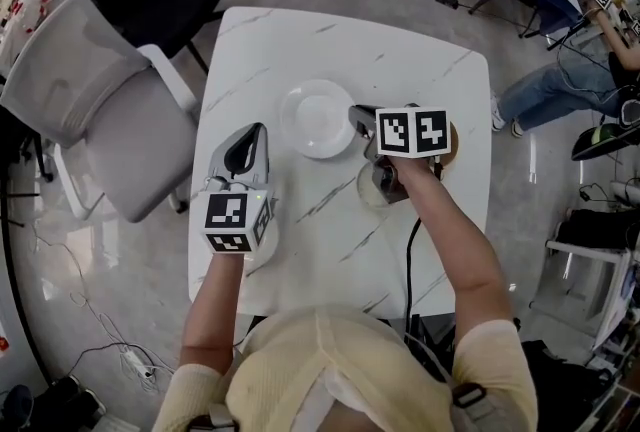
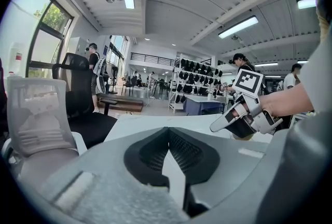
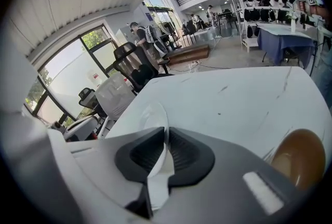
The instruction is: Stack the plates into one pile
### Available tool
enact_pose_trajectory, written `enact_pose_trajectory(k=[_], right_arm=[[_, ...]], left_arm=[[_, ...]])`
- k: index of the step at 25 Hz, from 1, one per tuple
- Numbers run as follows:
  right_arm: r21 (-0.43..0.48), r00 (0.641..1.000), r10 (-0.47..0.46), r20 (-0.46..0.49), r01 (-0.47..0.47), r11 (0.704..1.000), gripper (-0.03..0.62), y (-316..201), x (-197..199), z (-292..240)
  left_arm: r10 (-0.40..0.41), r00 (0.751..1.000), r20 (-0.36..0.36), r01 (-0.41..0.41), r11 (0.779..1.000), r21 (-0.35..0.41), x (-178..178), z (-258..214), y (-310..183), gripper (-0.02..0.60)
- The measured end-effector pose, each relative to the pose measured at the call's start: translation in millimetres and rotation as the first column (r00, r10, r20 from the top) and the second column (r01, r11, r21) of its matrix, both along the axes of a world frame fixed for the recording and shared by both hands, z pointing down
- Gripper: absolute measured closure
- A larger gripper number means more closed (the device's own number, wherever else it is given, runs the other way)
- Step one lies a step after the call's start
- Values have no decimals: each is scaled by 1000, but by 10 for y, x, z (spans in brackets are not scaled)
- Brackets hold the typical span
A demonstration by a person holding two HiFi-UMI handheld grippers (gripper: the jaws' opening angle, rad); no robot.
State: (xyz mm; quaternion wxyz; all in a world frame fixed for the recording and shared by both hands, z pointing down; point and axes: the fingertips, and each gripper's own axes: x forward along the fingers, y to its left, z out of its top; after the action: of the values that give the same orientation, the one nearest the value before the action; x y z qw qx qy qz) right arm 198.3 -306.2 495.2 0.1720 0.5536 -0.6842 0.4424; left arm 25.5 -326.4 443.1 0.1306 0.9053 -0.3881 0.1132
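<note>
White glaze meets dark ribbed rubber: your right tongs (image 3: pixel 166 129) are pinched on the thin rim of the white plate (image 1: pixel 312 120), taking it by its right-hand edge as the head view shows it. A shallow, flat plate offers nothing else to grip, so the lip is the sensible hold. The ribbed pads are probably what keeps such a smooth, glossy surface from sliding. In the right gripper view the plate runs edge-on between the pads and looks tipped up at the gripped side. How far it has left the surface cannot be made out.

Your left tongs (image 2: pixel 167 130) are pressed together with nothing in them, only bare worktop (image 1: pixel 300 40) showing past the tips. They hover to the plate's left, apart from all the crockery, and appear to be kept out of the way.

Just beside your right hand lies a round brown dish (image 3: pixel 298 163), matte and darker, which looks like the plate's likely destination. A pale dish (image 1: pixel 368 188), perhaps clear glass, sits partly hidden under that same hand. All three lie apart, so no pile exists yet.

The worktop is smooth, white and grey-veined like marble. A grey chair (image 1: pixel 90 110) with a padded seat stands at its left edge.
</note>
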Motion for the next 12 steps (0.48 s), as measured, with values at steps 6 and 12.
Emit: enact_pose_trajectory(k=[6, 12], right_arm=[[56, 998, -6, 60, 2, 998, 571, 57, -128, -205], [118, 997, -18, 77, 9, 993, 577, 92, -265, -410]], left_arm=[[-23, 1000, -6, 23, 1000, 20, -137, -111, 104, 578], [-55, 998, -13, 56, 998, 32, -310, -290, 229, 578]])
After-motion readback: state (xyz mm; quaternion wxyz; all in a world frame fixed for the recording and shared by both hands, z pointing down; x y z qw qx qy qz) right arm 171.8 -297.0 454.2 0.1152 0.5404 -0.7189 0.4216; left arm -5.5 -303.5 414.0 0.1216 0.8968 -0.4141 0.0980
